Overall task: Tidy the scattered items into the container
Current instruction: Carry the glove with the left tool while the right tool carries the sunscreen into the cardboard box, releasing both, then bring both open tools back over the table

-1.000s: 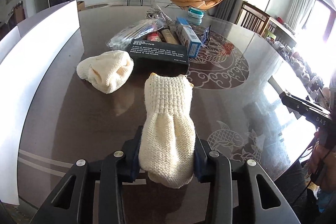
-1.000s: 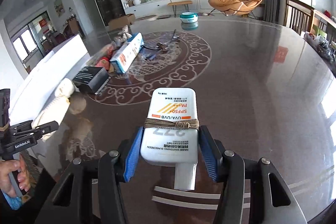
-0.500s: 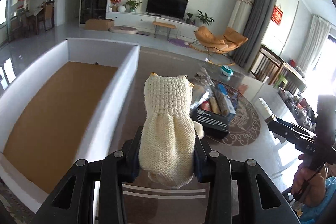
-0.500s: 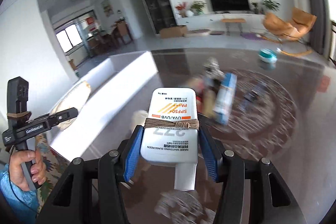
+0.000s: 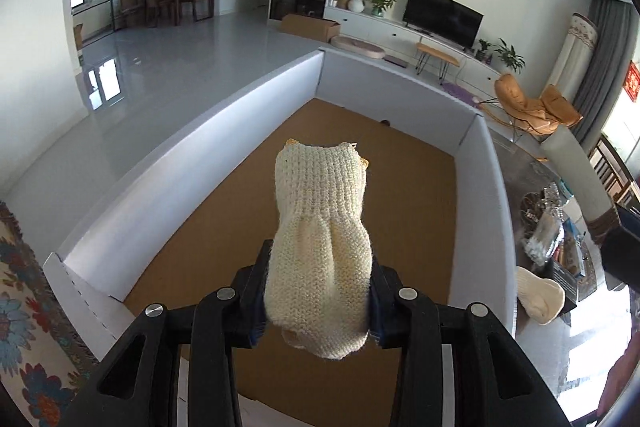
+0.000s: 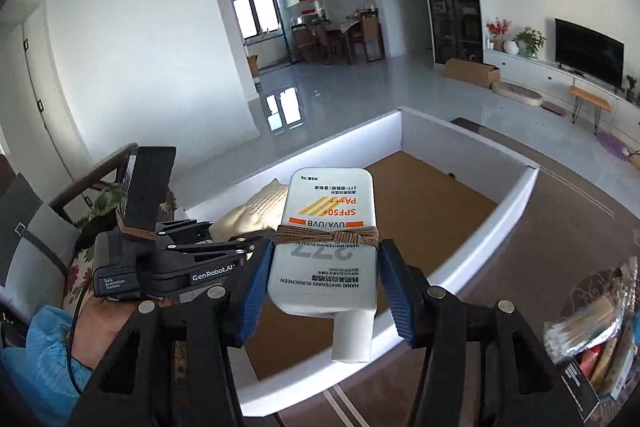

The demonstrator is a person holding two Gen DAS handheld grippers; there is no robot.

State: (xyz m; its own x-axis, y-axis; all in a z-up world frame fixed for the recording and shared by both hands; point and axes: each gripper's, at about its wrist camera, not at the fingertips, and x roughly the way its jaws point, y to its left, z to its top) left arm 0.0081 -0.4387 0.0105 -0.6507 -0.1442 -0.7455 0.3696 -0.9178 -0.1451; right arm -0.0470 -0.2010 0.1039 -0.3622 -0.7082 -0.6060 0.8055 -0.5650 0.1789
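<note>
Left gripper (image 5: 318,301) clamps cream knitted sock (image 5: 320,247) directly over white cardboard box with brown floor (image 5: 192,183), right gripper (image 6: 326,293) clamps white sunscreen tube (image 6: 330,247) over its near wall, both pointing lengthwise inward.

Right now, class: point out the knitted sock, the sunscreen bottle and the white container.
knitted sock (image 5: 320,251), left wrist view, its ribbed middle.
sunscreen bottle (image 6: 326,247), right wrist view, its label.
white container (image 5: 200,163), left wrist view, its left wall.
</note>
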